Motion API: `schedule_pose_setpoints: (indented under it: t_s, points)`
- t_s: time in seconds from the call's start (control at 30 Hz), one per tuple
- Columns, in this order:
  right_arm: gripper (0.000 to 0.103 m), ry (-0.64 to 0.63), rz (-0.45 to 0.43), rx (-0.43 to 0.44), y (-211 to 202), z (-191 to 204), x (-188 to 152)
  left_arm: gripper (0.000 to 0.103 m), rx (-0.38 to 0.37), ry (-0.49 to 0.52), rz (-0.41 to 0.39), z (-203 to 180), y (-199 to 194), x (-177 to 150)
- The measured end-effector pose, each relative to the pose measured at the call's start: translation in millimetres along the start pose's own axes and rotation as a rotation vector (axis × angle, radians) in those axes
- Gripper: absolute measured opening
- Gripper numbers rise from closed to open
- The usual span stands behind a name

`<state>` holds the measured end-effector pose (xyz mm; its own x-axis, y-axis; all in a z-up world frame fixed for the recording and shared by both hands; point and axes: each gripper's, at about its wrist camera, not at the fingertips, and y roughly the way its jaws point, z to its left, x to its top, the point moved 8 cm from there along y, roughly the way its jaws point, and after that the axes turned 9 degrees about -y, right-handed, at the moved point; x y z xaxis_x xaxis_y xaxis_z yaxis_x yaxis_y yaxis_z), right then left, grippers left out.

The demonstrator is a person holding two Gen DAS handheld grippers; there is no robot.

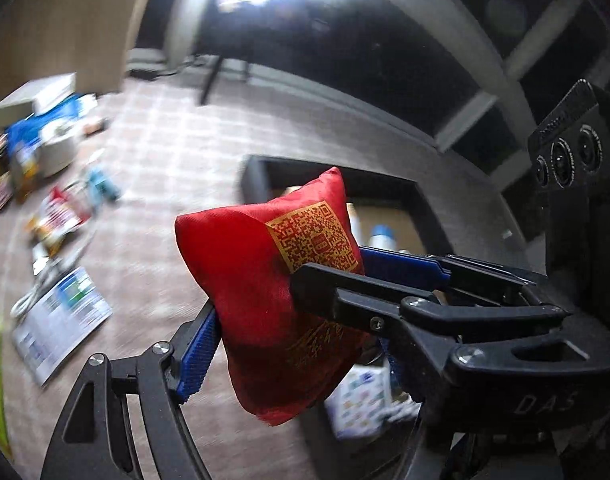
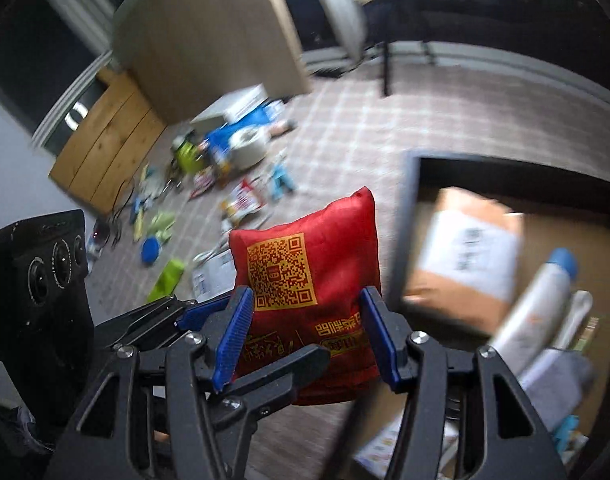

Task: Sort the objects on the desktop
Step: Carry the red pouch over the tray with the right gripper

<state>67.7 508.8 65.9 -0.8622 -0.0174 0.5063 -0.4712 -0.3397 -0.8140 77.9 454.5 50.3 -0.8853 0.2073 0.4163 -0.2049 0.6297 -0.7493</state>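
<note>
A red cloth pouch (image 2: pixel 305 248) with a gold QR code hangs in the air over the checked carpet, and both grippers hold it. In the right wrist view my right gripper (image 2: pixel 307 312) presses its blue pads (image 2: pixel 233 336) on the pouch's two side edges. My left gripper (image 2: pixel 265 332) comes in from the left and crosses in front of the pouch's lower part. In the left wrist view the pouch (image 1: pixel 245 264) sits in my left gripper (image 1: pixel 297 336), one blue pad against its left side and the other pad hidden. The right gripper (image 1: pixel 333 264) reaches in from the right.
A dark-walled box (image 2: pixel 409 220) lies on the floor just right of the pouch. It holds a brown parcel (image 2: pixel 465 248), a white tube (image 2: pixel 545 300) with a blue cap, and other packs. Loose clutter (image 2: pixel 225 168) and a leaflet (image 1: pixel 61 320) are spread over the carpet at the left. A wooden cabinet (image 2: pixel 105 152) stands behind.
</note>
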Motion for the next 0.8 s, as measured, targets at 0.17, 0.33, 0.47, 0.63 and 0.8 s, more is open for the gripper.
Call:
schedule_pose_setpoints:
  t_s: [0.17,0.33,0.47,0.63,0.8]
  points:
    - [0.055,0.07,-0.047,-0.07,-36,-52,-2,0.071,-0.042,0.09,0.037,-53,29,8]
    - [0.055,0.151,-0.081,-0.125,-64,-99,-12,0.071,-0.073,0.16,0.067,-97,52,10]
    - [0.055,0.209,-0.102,-0.161,-82,-129,-21,0.071,-0.088,0.218,0.093,-129,70,10]
    - [0.055,0.26,-0.121,-0.191,-97,-157,-29,0.071,-0.098,0.266,0.113,-155,85,8]
    - [0.055,0.288,-0.134,-0.209,-109,-175,-35,0.071,-0.096,0.301,0.118,-172,93,9]
